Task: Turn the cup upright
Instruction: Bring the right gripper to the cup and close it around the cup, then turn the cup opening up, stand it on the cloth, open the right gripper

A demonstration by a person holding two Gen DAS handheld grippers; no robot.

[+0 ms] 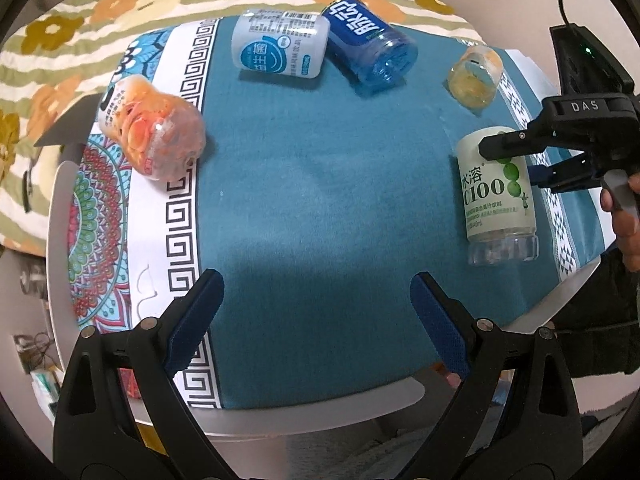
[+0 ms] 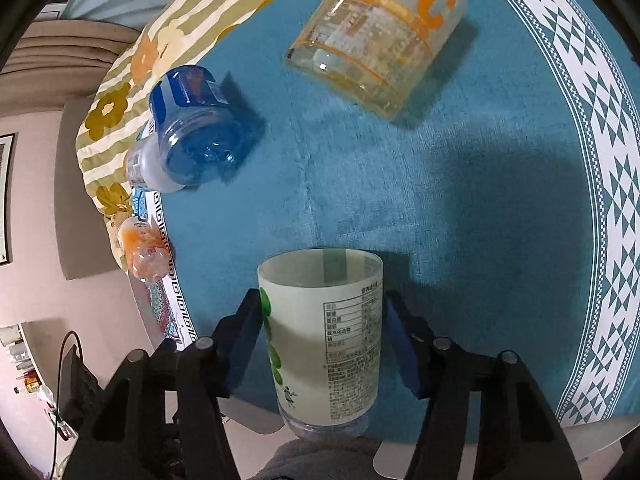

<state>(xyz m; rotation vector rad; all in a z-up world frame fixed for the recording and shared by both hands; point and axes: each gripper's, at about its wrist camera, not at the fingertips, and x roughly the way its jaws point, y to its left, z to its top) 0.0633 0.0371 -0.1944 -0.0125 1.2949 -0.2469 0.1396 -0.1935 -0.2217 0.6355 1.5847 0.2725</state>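
The right claw (image 2: pixel 322 336) is closed onto a white-labelled clear plastic cup with green dots and "C100" print (image 2: pixel 322 336), one blue-padded finger on each side of its label. The left wrist view shows this cup (image 1: pixel 498 196) standing near the right edge of the counter (image 1: pixel 320 208), its open rim up and its thick clear base resting on the teal cloth, with the right claw (image 1: pixel 516 160) gripping its upper part.

The left claw (image 1: pixel 318 312) hangs wide open over the near edge of the counter, its blue pads well apart and holding nothing.

Four other cups lie on their sides on the cloth. A blue transparent plastic cup with white lettering (image 1: pixel 370 44) lies by the far edge, touching a white cup with a blue-and-white label (image 1: pixel 280 46) beside it on the left. A yellow-orange transparent cup (image 1: pixel 476 76) lies near the far right corner, apart from the others. A clear cup with an orange and pink printed label (image 1: pixel 154 128) lies at the left edge, on the patterned border of the cloth.

Beyond the far edge of the counter spreads a green-striped fabric with orange and yellow flowers (image 1: pixel 120 0).
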